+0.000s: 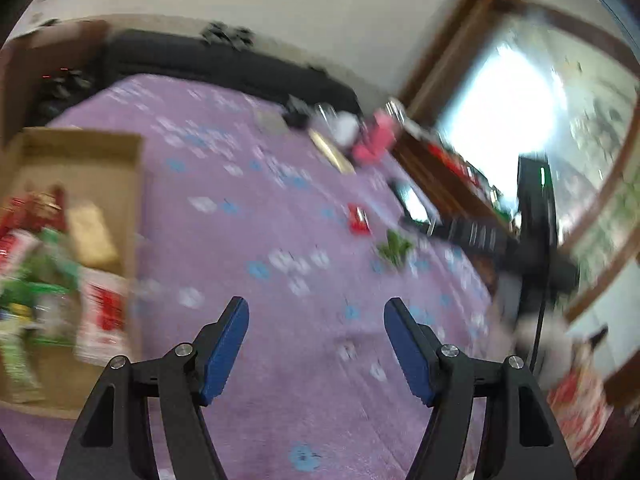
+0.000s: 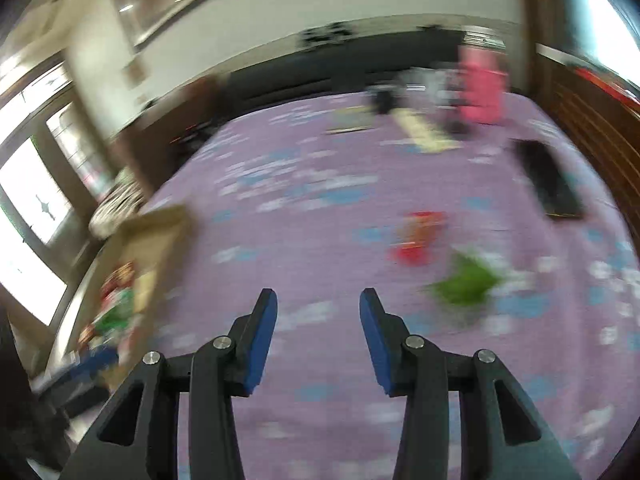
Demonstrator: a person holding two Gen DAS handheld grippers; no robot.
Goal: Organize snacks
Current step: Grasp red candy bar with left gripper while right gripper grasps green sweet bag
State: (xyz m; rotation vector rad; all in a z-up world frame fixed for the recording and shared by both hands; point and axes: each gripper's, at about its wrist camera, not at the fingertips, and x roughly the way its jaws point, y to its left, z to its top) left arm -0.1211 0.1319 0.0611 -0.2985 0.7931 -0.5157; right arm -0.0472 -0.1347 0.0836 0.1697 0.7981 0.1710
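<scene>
A purple flowered tablecloth (image 1: 248, 184) covers the table. At its left edge sits an open cardboard box (image 1: 100, 160) with snack packets (image 1: 60, 272) piled inside. A red snack packet (image 2: 418, 238) and a green snack packet (image 2: 466, 280) lie loose on the cloth to the right, near each other. The left gripper (image 1: 316, 344) and right gripper (image 2: 318, 336) hover spread apart, pinching nothing.

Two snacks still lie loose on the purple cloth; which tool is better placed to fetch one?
Probably the right tool: open, empty, with the green packet and red packet close ahead. The left tool sees them farther off.
</scene>
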